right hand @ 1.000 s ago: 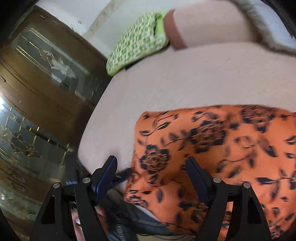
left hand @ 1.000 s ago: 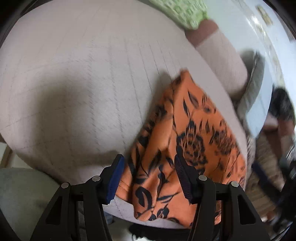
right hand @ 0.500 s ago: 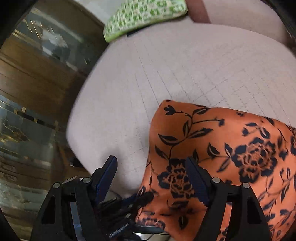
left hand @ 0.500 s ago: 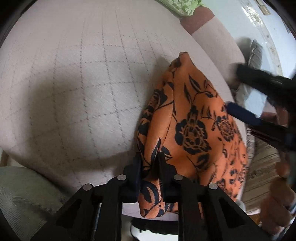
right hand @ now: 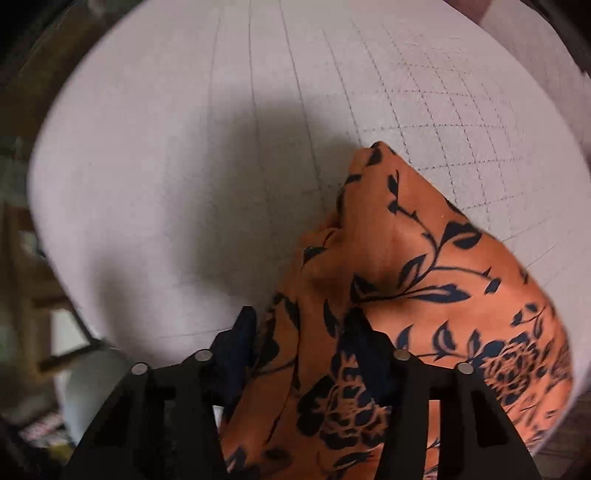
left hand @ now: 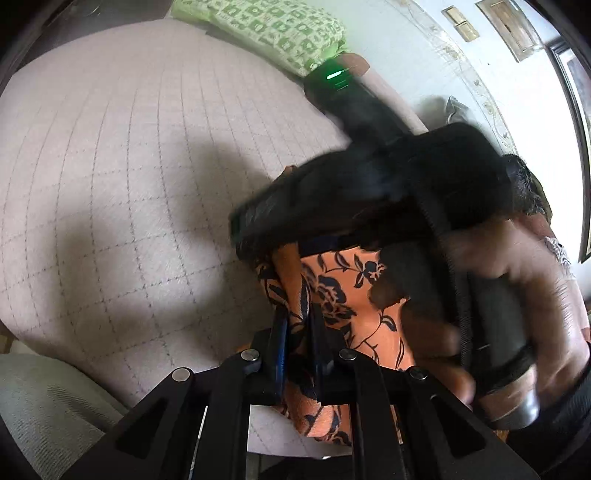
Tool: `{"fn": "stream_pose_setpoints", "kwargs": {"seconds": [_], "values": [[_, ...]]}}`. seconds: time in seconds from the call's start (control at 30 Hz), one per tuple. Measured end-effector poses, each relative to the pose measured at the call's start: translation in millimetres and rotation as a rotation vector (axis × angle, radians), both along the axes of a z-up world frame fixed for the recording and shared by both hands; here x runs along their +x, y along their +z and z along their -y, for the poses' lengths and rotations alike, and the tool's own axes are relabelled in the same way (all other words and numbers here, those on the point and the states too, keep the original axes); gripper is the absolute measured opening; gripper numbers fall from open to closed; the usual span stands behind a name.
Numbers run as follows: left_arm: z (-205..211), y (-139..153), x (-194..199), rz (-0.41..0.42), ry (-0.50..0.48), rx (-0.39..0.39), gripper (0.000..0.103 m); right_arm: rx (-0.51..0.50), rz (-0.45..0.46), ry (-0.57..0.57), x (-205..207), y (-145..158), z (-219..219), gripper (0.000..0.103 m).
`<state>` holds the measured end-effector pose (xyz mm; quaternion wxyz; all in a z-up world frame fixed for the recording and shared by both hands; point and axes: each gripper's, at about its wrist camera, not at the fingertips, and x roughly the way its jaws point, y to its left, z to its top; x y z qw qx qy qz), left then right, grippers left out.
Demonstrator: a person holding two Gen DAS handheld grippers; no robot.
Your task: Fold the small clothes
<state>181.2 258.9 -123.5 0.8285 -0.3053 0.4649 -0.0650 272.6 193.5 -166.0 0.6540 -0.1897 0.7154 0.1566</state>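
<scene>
An orange garment with a dark floral print (left hand: 343, 291) lies on a pale quilted cushion (left hand: 129, 184). My left gripper (left hand: 299, 332) is shut on its near edge, cloth pinched between the blue pads. The right gripper's body and the hand holding it (left hand: 388, 192) cross over the garment in the left wrist view, blurred. In the right wrist view the garment (right hand: 424, 277) is bunched and raised at its near edge, and my right gripper (right hand: 306, 347) has its jaws closed in on a thick fold of it.
A green and white patterned pillow (left hand: 266, 26) lies at the cushion's far edge. A pale wall (left hand: 424, 48) stands behind. A grey cushion (left hand: 44, 398) sits at the near left. Dark wooden furniture (right hand: 22, 258) stands left of the cushion.
My left gripper has stayed shut on the garment's edge. The right gripper has moved in over the garment and narrowed its jaws onto a fold; the cloth is now bunched and lifted.
</scene>
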Motion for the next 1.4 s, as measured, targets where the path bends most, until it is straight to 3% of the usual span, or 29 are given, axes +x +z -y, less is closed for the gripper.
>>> {"fn": "stream_pose_setpoints", "kwargs": {"seconds": [0.03, 0.1, 0.13, 0.23, 0.37, 0.53, 0.7, 0.8, 0.97, 1.17, 1.27, 1.4], "values": [[1.6, 0.3, 1.0, 0.000, -0.001, 0.002, 0.008, -0.014, 0.014, 0.010, -1.8, 0.3, -0.6, 0.039], [3.3, 5.0, -0.7, 0.024, -0.006, -0.002, 0.008, 0.016, 0.039, 0.002, -4.2, 10.1, 4.7, 0.020], [3.4, 8.6, -4.1, 0.041, -0.011, 0.001, 0.008, 0.058, 0.047, -0.016, -4.7, 19.0, 13.0, 0.018], [15.6, 27.2, -10.9, 0.102, -0.043, 0.022, 0.008, 0.208, 0.078, -0.063, -8.5, 48.7, 42.6, 0.016], [54.1, 65.6, -24.1, 0.151, -0.095, 0.128, 0.009, 0.423, 0.161, -0.117, -22.9, 98.2, 94.1, 0.016], [121.3, 111.6, -45.4, 0.222, -0.232, 0.221, 0.009, 0.693, 0.273, -0.250, -63.5, 158.7, 196.5, 0.015], [200.8, 141.2, -60.2, 0.283, -0.414, 0.275, 0.009, 0.858, 0.392, -0.367, -106.2, 187.0, 307.9, 0.015], [252.3, 139.1, -60.7, 0.293, -0.525, 0.330, 0.009, 0.902, 0.435, -0.435, -118.8, 187.7, 357.4, 0.015], [325.6, 119.9, -46.8, 0.243, -0.668, 0.374, 0.009, 1.001, 0.416, -0.594, -133.8, 140.2, 439.6, 0.015], [364.0, 74.7, -7.9, 0.082, -0.720, 0.297, 0.009, 1.043, 0.372, -0.777, -130.2, 76.1, 489.0, 0.015], [367.5, 57.6, 5.4, 0.037, -0.704, 0.256, 0.009, 0.965, 0.355, -0.802, -127.3, 61.8, 496.8, 0.015], [372.9, 47.8, 19.4, 0.015, -0.700, 0.263, 0.009, 0.882, 0.378, -0.783, -126.4, 61.5, 497.8, 0.015]]}}
